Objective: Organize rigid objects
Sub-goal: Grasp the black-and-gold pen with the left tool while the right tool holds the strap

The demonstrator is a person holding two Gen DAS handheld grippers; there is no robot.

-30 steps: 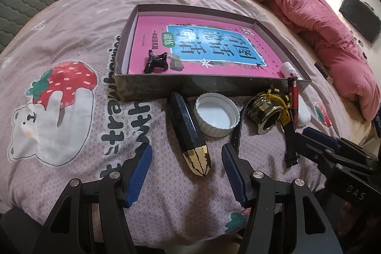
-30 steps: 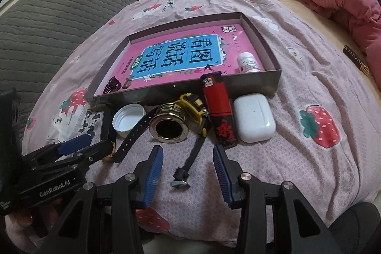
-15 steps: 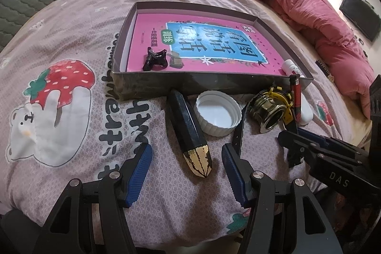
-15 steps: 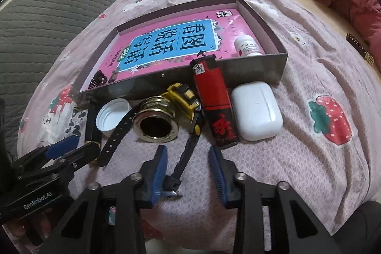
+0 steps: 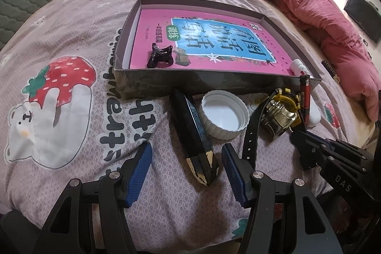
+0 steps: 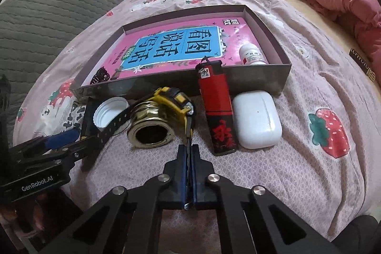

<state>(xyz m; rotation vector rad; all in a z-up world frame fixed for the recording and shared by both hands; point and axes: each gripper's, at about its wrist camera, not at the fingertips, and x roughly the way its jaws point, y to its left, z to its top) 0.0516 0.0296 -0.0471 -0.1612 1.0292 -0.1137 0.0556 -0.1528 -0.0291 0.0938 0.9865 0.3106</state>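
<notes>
At the bottom centre of my right view, my right claw is pressed together on the thin black strap of the tape measure, whose yellow body lies higher up, against the brass fitting. The risk, as I judge it, is that I hold only the strap. If I lift, the body will hang and swing, and it may knock the fitting or the red lighter just right of it. The strap is narrow, so it could also slide out between the pads.

Low in my left view, my left claw is spread wide and holds nothing. The gold tip of the dark crystal lies between its pads without touching either, as far as I can see. If I shut here I would catch only the tapered end, and it might squirt forward.

Past the crystal sits a white cap, mouth up, with a black band to its right. A white case lies right of the lighter.

Farther up, across the middle of both views, the box rests on the bedsheet. It holds a pink book, a black clip at the near left and a white bottle at the near right. The loose things all lie outside its near wall.
</notes>
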